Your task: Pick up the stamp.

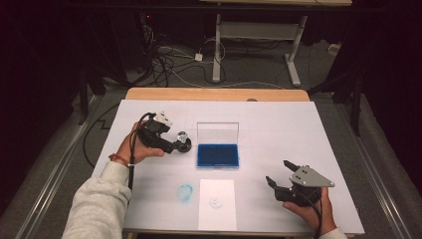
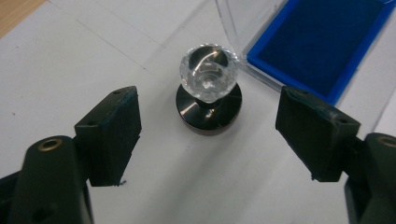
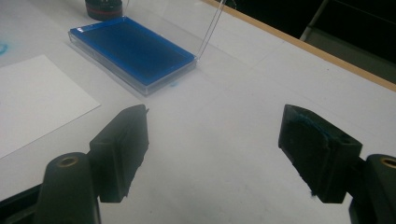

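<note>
A stamp (image 1: 182,141) (image 2: 208,91) with a clear faceted knob and a round black base stands upright on the white table, just left of the blue ink pad (image 1: 217,155) (image 2: 317,42) (image 3: 133,50) in its clear case with the lid raised. My left gripper (image 1: 180,145) (image 2: 219,135) is open, its jaws wide on either side of the stamp without touching it. A white sheet (image 1: 217,203) (image 3: 32,98) lies at the front, bearing a faint round print. My right gripper (image 1: 279,174) (image 3: 215,154) is open at the front right, over bare table, with nothing between its jaws.
A blue ink smudge (image 1: 184,192) marks the table left of the sheet. The stamp's base (image 3: 103,8) shows beyond the ink pad in the right gripper view. The table's wooden far edge (image 1: 217,93) lies behind; cables and a desk frame sit on the floor beyond.
</note>
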The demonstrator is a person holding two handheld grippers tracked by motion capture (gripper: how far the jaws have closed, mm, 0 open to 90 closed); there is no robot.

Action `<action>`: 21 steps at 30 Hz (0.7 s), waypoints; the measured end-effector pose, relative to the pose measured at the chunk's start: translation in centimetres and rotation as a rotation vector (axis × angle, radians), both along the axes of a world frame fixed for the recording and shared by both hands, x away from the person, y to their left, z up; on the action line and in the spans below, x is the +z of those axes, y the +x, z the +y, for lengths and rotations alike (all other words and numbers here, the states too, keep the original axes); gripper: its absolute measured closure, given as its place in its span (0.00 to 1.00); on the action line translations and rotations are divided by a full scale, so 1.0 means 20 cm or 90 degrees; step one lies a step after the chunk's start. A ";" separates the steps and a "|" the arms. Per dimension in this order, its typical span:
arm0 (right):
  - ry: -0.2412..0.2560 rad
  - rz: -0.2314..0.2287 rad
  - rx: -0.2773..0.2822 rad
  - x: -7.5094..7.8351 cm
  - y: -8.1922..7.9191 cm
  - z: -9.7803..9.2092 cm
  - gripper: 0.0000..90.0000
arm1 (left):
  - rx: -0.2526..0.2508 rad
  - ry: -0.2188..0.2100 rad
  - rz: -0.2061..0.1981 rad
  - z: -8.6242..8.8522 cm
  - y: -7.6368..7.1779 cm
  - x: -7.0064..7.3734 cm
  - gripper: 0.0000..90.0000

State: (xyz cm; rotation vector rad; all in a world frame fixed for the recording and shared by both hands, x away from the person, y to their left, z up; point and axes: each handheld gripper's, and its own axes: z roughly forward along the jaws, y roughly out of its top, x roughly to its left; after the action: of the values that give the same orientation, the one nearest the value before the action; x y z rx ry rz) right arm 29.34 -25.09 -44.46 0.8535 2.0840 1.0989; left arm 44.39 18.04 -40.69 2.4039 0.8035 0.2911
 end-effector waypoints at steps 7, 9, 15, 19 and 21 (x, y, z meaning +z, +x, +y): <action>0.000 0.003 0.002 0.00 0.00 0.00 0.28 | 0.002 0.015 0.018 -0.06 0.09 -0.04 0.26; -0.004 0.005 0.003 -0.01 0.00 0.00 0.28 | 0.001 0.013 0.004 -0.06 0.10 -0.04 0.34; -0.002 0.008 0.006 -0.01 0.01 0.00 0.28 | -0.017 0.038 0.037 -0.09 0.13 -0.04 0.39; 0.002 0.011 0.008 -0.01 0.00 0.00 0.28 | -0.020 0.045 0.044 -0.12 0.15 -0.05 0.41; 0.003 0.014 0.013 -0.01 0.01 0.00 0.28 | -0.021 0.050 0.035 -0.13 0.15 -0.05 0.42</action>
State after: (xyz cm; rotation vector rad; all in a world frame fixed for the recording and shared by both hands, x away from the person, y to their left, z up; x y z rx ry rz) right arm 29.44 -25.13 -44.72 0.8521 2.1135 1.1096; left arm 47.39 15.36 -41.77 2.5062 0.7885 0.2486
